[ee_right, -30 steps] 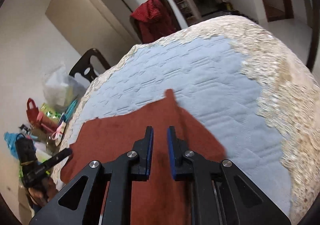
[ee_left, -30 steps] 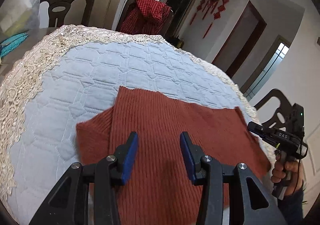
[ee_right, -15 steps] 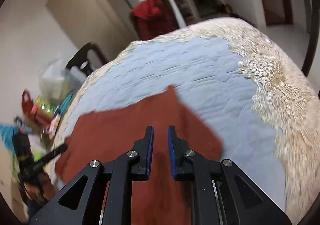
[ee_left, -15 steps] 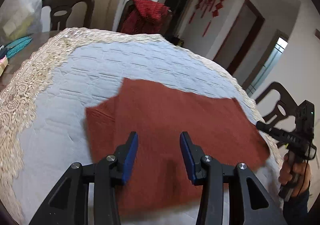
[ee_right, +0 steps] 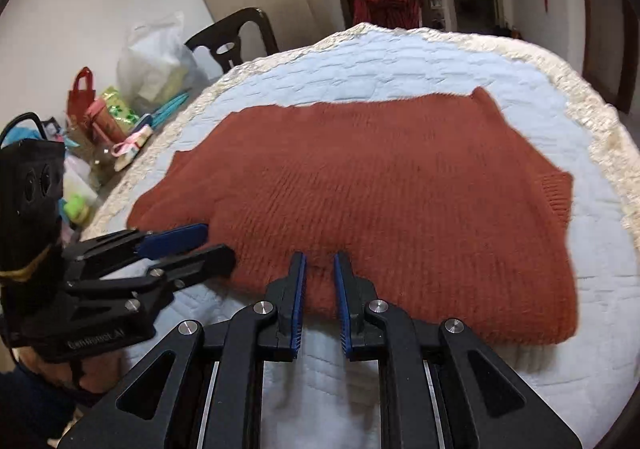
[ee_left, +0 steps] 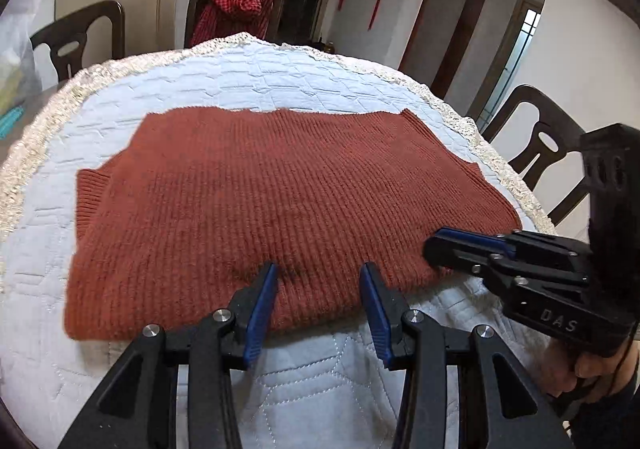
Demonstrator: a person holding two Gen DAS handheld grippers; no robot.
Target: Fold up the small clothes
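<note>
The rust-red knit sweater (ee_left: pixel 280 185) lies flat on the table, folded into a broad rectangle, its surface ribbed in fine rows with a denser ribbed cuff at each outer corner. Its near edge is a soft rounded fold. My left gripper (ee_left: pixel 318 301) sits at that fold with its blue-padded fingers spread wide, holding nothing. My right gripper (ee_right: pixel 320 297) sits at the same near edge, its fingers narrowly parted with only a slim gap; whether the pads touch the knit I can't make out. Under the sweater is a pale blue quilted cover (ee_left: pixel 280 77), stitched in angular panels and edged in cream lace. Beyond stand dark wooden chairs (ee_left: pixel 76 41), one draped in a red checked cloth (ee_left: pixel 236 9).
</note>
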